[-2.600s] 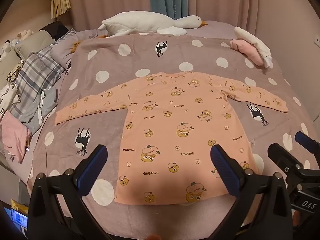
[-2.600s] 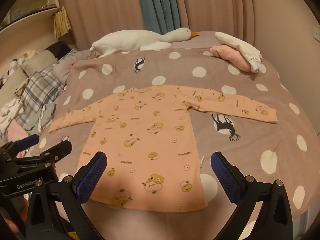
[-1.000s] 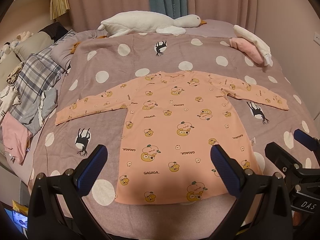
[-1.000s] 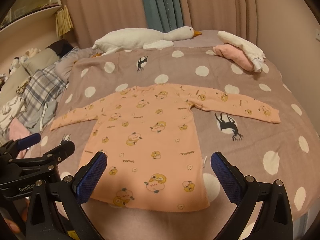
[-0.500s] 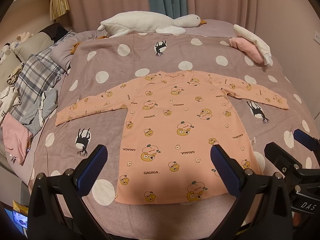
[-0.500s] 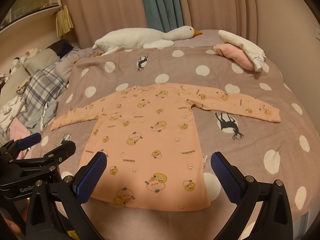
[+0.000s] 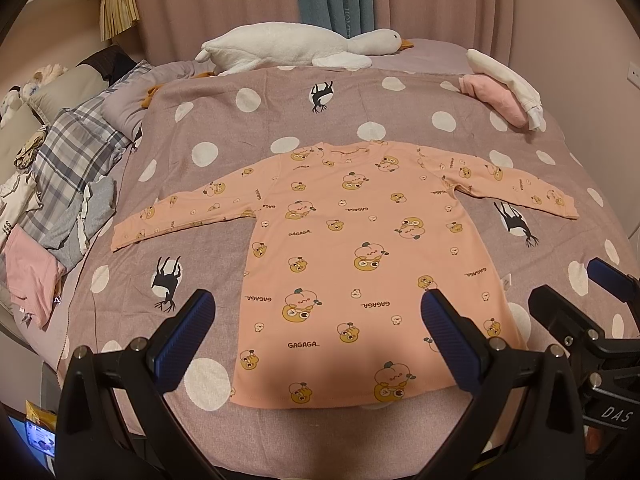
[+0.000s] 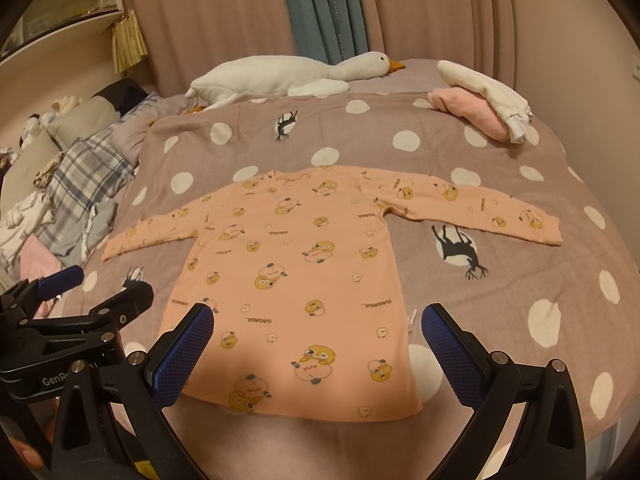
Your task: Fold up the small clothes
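I see the peach long-sleeved top spread flat mid-frame on the polka-dot bedspread; left gripper and right gripper hover released, empty.

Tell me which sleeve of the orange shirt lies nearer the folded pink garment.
The right-hand sleeve; the folded pink garment sits just beyond it.

Matt peach cloth shirt, soft dotted cloth bedspread, fluffy plush goose, textured blue pads

A home bedroom, probably: bed, goose plush, curtains.
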A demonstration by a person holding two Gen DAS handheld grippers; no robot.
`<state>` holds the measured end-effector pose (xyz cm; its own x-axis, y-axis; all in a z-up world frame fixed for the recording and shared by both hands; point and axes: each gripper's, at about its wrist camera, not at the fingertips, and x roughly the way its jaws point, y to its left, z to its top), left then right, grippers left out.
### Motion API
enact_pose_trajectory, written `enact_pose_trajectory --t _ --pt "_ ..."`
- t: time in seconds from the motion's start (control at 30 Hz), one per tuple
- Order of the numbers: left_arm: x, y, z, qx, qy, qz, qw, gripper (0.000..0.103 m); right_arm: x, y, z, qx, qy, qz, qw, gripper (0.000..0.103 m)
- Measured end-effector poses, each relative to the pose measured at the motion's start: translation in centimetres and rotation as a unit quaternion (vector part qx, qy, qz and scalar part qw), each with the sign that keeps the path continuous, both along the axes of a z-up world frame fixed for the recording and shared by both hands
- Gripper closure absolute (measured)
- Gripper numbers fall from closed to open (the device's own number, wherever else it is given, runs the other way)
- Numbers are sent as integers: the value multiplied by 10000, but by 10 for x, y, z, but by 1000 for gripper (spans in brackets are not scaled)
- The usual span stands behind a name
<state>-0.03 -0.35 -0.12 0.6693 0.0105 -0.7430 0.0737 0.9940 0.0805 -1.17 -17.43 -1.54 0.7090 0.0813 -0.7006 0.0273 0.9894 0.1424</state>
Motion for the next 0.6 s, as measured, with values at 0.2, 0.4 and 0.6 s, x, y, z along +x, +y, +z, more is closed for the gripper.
enact_pose_trajectory --t 0.2,0.4,0.6 --pt "0 0 0 5 -5 -8 10000 0 0 0 0 3 1 -4 10000 0" --pt "0 0 0 3 -4 -7 10000 0 0 0 0 1 2 -2 10000 0" --pt "0 0 0 13 -3 -8 10000 0 0 -3 1 10 3 -2 10000 0"
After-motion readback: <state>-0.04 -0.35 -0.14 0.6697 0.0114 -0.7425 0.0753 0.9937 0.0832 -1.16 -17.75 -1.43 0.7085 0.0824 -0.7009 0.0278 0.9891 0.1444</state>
